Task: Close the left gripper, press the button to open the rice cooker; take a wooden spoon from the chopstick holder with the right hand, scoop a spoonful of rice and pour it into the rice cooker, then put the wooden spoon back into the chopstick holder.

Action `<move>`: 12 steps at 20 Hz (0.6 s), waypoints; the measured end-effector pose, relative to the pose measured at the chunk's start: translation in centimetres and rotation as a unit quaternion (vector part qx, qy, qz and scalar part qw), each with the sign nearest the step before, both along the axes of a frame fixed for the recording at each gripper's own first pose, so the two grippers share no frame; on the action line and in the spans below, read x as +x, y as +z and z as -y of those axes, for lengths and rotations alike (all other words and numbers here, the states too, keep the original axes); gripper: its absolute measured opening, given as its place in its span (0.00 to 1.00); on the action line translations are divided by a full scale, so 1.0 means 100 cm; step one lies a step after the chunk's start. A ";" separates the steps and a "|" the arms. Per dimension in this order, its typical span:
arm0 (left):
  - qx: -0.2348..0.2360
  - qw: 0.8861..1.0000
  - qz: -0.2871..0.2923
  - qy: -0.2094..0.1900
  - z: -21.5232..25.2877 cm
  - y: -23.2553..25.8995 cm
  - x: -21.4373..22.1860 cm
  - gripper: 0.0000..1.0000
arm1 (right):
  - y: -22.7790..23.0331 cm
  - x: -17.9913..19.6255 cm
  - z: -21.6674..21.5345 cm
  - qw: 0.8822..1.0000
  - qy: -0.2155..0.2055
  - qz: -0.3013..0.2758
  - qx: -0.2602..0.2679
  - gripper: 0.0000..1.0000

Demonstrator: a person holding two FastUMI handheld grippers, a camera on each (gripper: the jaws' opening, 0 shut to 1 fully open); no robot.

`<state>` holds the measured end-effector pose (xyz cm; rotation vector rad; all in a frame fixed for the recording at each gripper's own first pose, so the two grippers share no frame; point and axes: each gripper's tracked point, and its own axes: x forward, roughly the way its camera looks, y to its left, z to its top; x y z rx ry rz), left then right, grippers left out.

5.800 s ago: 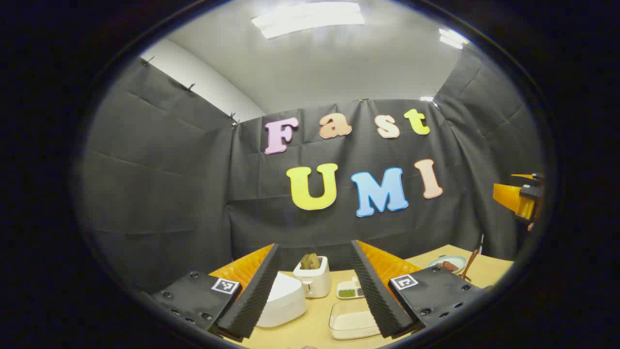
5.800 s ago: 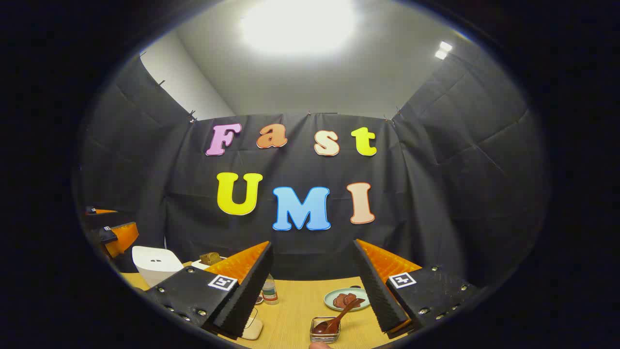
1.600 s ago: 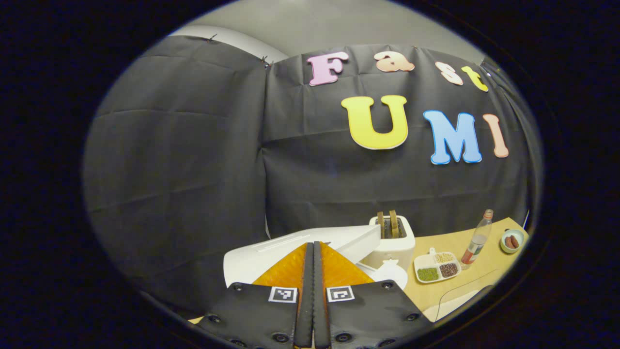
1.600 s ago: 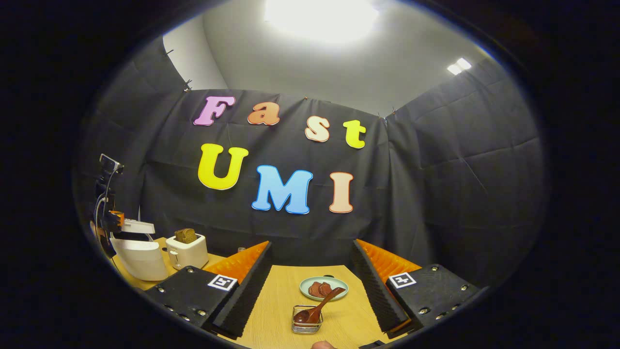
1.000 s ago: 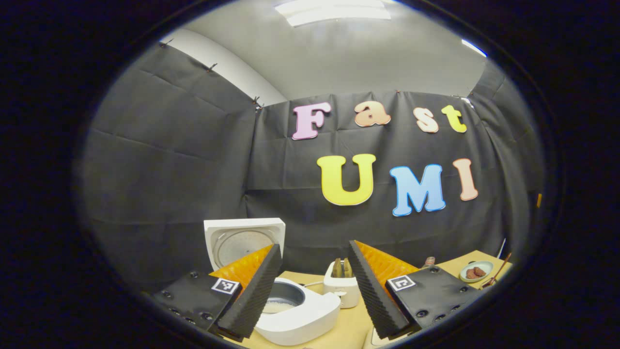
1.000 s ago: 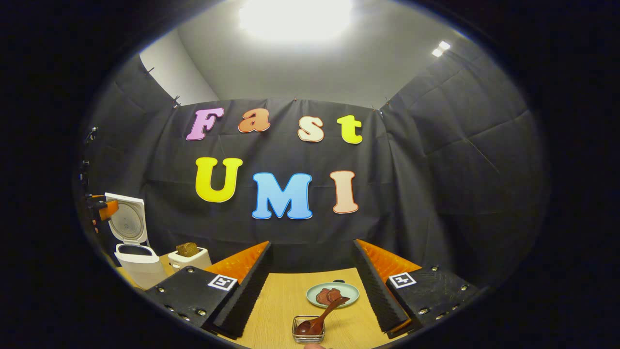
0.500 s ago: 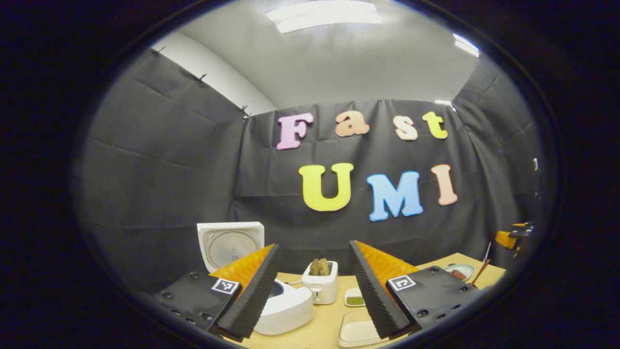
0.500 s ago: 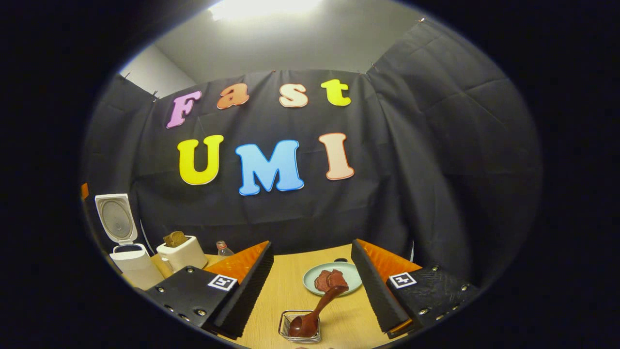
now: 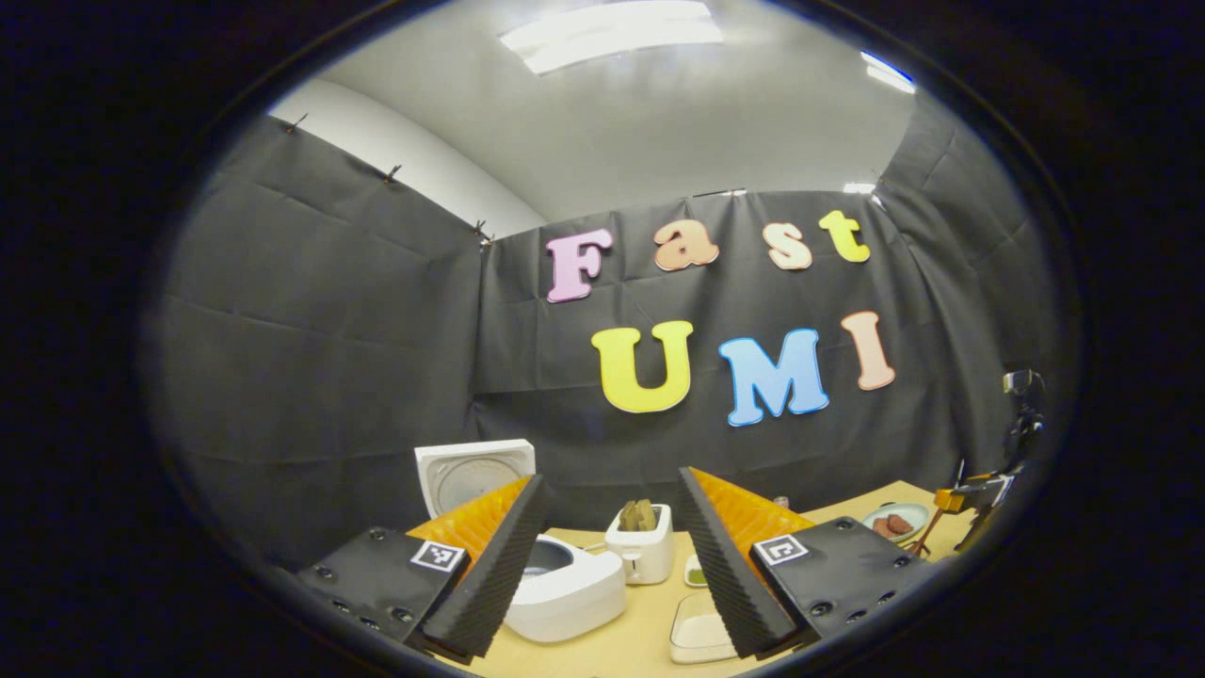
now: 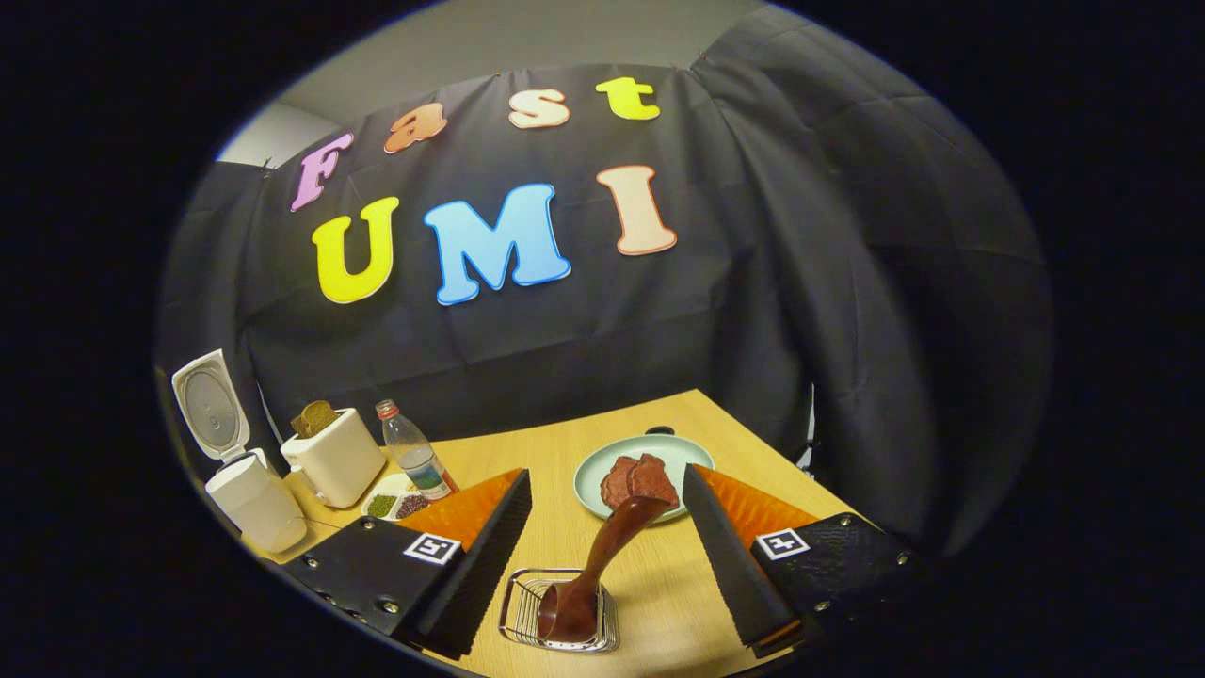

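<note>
Hovering over table point(image 10: 659, 584), right gripper point(image 10: 607, 541) spread wide, nothing clamped. Wooden spoon point(image 10: 602, 556) stands tilted in wire chopstick holder point(image 10: 527, 612) right between its fingers, handle leaning toward plate point(image 10: 588, 476) just beyond. Left gripper point(image 9: 607, 556) also wide apart (holding nothing), rice cooker point(image 9: 574, 589) just ahead by its left finger, lid point(image 9: 471, 471) standing up. Toaster point(image 9: 642, 551) between fingertips farther off, clear rice box point(image 9: 697, 631) low by right finger.
</note>
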<state>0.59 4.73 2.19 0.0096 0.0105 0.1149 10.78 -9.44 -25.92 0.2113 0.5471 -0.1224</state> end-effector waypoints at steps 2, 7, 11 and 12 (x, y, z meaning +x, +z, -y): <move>0.006 1.000 -0.001 0.015 -0.012 0.001 -0.007 0.96 | -0.017 -0.002 0.000 0.999 -0.011 -0.025 0.022 0.95; 0.007 0.999 -0.006 0.044 -0.028 0.003 -0.022 0.91 | -0.054 -0.006 -0.006 0.992 -0.024 -0.094 0.083 0.75; 0.011 0.998 -0.006 0.062 -0.035 0.003 -0.030 0.91 | -0.058 -0.003 -0.023 0.987 -0.008 -0.115 0.114 0.44; 0.010 0.998 -0.005 0.066 -0.037 0.004 -0.032 0.96 | -0.058 -0.007 -0.025 0.986 -0.002 -0.123 0.116 0.44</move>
